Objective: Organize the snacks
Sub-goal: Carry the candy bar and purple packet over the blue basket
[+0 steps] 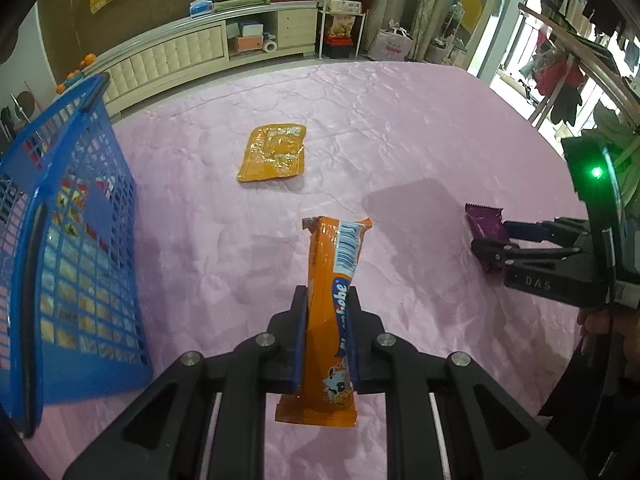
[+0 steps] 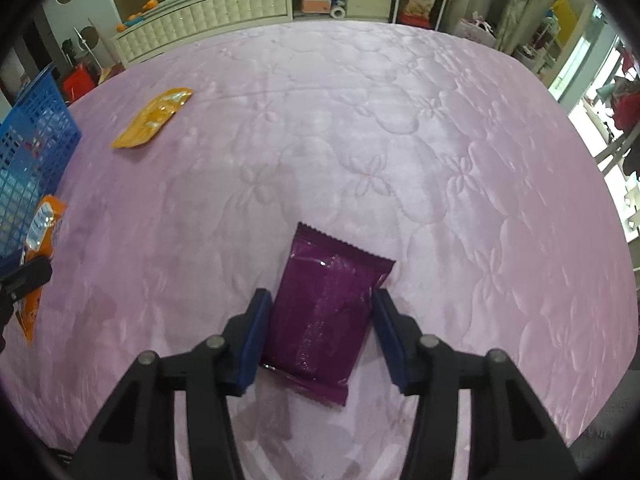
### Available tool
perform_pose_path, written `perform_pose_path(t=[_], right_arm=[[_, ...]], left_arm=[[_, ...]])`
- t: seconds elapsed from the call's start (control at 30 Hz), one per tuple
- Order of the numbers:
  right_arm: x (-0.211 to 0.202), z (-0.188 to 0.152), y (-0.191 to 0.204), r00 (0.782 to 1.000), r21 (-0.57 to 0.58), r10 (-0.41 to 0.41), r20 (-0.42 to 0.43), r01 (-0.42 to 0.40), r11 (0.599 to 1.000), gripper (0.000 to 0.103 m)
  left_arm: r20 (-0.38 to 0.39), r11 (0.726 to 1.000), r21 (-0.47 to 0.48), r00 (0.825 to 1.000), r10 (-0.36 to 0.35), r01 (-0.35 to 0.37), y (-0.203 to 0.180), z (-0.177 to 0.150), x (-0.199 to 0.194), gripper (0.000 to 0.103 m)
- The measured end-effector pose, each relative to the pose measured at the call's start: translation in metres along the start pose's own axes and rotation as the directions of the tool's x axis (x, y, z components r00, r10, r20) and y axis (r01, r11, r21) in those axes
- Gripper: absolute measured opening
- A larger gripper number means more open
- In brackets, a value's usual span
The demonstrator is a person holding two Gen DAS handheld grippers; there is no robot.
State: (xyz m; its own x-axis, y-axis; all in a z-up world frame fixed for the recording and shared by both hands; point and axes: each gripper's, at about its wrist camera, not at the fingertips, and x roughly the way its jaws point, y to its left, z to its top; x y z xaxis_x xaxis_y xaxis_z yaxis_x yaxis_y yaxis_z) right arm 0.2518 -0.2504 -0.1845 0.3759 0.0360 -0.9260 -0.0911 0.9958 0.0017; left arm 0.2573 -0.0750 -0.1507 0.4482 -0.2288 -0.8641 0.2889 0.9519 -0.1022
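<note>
Left tongs (image 1: 326, 300) pinching orange snack bar (image 1: 334, 280) beside blue basket (image 1: 80, 240); right tongs (image 2: 318, 312) spread, straddling purple packet (image 2: 324, 316) on pink bed (image 2: 400, 140): squeeze centrally before lifting.

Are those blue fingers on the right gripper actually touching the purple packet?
Cannot tell. In the right wrist view the fingers flank the purple packet, one looking flush and the other showing a sliver of gap; no view settles it.
</note>
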Motion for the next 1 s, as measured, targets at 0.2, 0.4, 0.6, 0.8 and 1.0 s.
perform_pose_path(t=[0.2,0.4,0.6,0.8,1.0], right_arm=[[-0.014,-0.022,-0.002,0.993,0.031,0.118,0.006,-0.118,0.993,0.055],[-0.048,-0.034,0.011,0.975,0.022,0.220,0.045,-0.221,0.975,0.055],[-0.090,-0.023,0.036,0.952,-0.036,0.287,0.107,-0.285,0.958,0.055],[-0.123,-0.007,0.077,0.928,-0.120,0.342,0.150,-0.326,0.938,0.055],[-0.141,0.008,0.117,0.917,-0.192,0.362,0.170,-0.329,0.925,0.055]], left_arm=[[0.018,1.000,-0.005,1.000,0.019,-0.019,-0.003,-0.010,-0.018,0.015],[0.051,0.999,-0.009,0.998,0.046,-0.046,0.001,-0.018,-0.041,0.015],[0.106,0.999,-0.030,0.993,0.047,-0.045,0.012,-0.020,-0.070,0.015],[0.161,0.998,-0.042,0.985,0.055,-0.049,0.027,-0.016,-0.100,0.015],[0.205,0.994,-0.050,0.973,0.107,-0.099,0.057,-0.015,-0.126,0.015]])
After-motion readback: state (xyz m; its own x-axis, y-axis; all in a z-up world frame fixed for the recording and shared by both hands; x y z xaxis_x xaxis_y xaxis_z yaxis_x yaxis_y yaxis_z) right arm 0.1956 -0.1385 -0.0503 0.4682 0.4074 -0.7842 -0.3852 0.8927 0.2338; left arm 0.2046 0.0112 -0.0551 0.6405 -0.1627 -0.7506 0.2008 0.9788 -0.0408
